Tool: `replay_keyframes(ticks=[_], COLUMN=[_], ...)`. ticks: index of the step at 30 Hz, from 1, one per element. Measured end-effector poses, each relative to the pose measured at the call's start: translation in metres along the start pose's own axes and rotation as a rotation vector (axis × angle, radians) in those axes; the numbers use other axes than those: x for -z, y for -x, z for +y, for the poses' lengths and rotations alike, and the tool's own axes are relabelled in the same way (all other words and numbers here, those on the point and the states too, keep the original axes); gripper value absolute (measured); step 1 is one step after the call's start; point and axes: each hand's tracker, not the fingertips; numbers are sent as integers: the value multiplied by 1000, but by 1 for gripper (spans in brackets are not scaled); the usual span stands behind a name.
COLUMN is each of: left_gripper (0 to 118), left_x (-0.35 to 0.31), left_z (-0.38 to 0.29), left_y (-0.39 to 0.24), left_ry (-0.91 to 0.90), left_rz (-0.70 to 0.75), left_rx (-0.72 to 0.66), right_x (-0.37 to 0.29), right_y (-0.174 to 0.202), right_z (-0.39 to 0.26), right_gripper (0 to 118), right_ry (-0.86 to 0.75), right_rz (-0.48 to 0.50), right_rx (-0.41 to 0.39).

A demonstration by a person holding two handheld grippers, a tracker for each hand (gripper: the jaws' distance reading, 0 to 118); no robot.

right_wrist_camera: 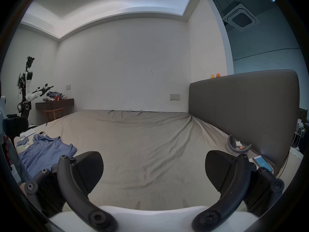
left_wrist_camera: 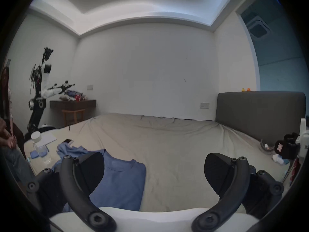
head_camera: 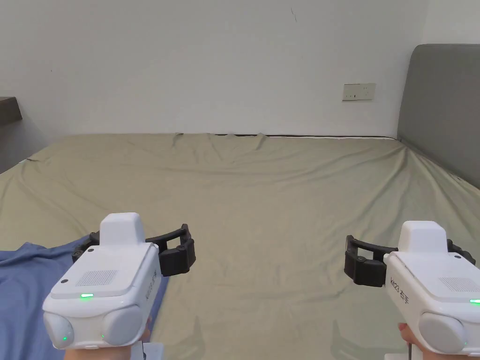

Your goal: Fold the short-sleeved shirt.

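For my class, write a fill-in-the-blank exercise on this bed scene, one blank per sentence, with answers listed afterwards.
1. The shirt lying on the bed is ____ in colour.
2. The jaws of the left gripper stand ____.
3. The right gripper holds ____.
4. The shirt lies nearer the ____ gripper.

Missing words: blue; open; nothing; left

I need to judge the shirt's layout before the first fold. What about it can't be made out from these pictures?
- Blue shirt, head view: cut off by the left and bottom edges; the left gripper covers its right edge.
- Left gripper view: a jaw covers the shirt's left side, so that sleeve is hidden.
- Right gripper view: the shirt's lower hem is hidden behind a jaw.
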Motion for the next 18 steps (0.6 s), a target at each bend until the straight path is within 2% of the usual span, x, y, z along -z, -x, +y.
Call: replay_keyframes(ticks=[4, 9, 14, 18], left_gripper=[116, 116, 116, 117], left_x=[2, 3, 5, 5], left_z=[-2, -3, -4, -5], left_y=[-1, -1, -1, -3], left_ry=[-3, -3, -8, -17], left_rz=[-20, -31, -38, -43], left_rx=[-8, -24, -24, -8], right_x=[4, 3, 1, -2], right_y=[0, -3, 2, 6], right_z=[-4, -3, -2, 1], right_gripper=[118, 118, 118, 118], right_ry=[30, 38, 11, -13], right_rz=[4, 15, 8, 19], right_rx=[-7, 51, 2, -4])
